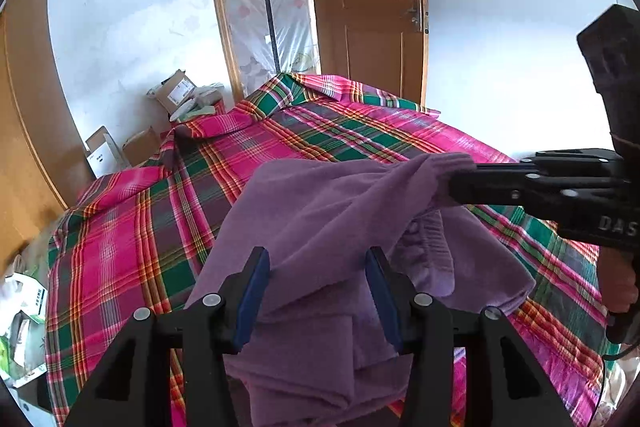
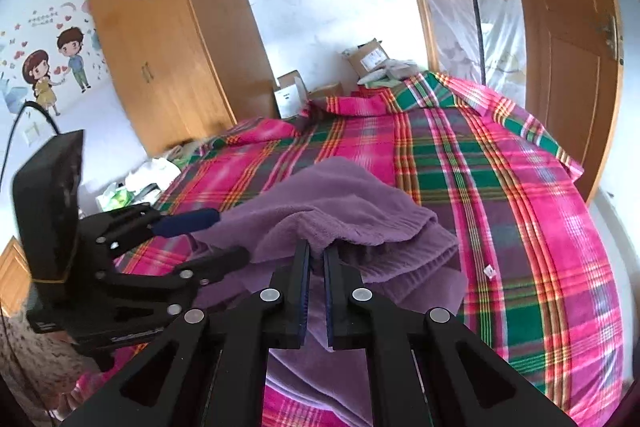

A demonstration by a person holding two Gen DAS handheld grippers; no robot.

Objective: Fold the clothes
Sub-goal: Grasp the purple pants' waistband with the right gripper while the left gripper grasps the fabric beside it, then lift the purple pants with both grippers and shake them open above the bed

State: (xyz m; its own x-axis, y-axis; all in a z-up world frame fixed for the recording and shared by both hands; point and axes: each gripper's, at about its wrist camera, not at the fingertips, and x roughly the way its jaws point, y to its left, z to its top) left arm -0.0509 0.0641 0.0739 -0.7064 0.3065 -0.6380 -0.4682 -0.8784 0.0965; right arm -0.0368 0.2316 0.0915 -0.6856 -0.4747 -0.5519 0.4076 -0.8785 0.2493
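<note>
One gripper point(image 2: 316, 251), the right, pinches the sweater point(image 1: 320, 211); left gripper point(image 1: 316, 267) gapes. Carry the fold over level, unbunched.

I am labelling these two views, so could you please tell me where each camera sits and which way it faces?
Left wrist: on the left gripper, facing across the plaid bed to the door; jaws open over the purple garment; a hand shows.
Right wrist: on the right gripper, facing the wardrobe; jaws shut on the garment.
Shared: bed, garment, each other's gripper.
</note>
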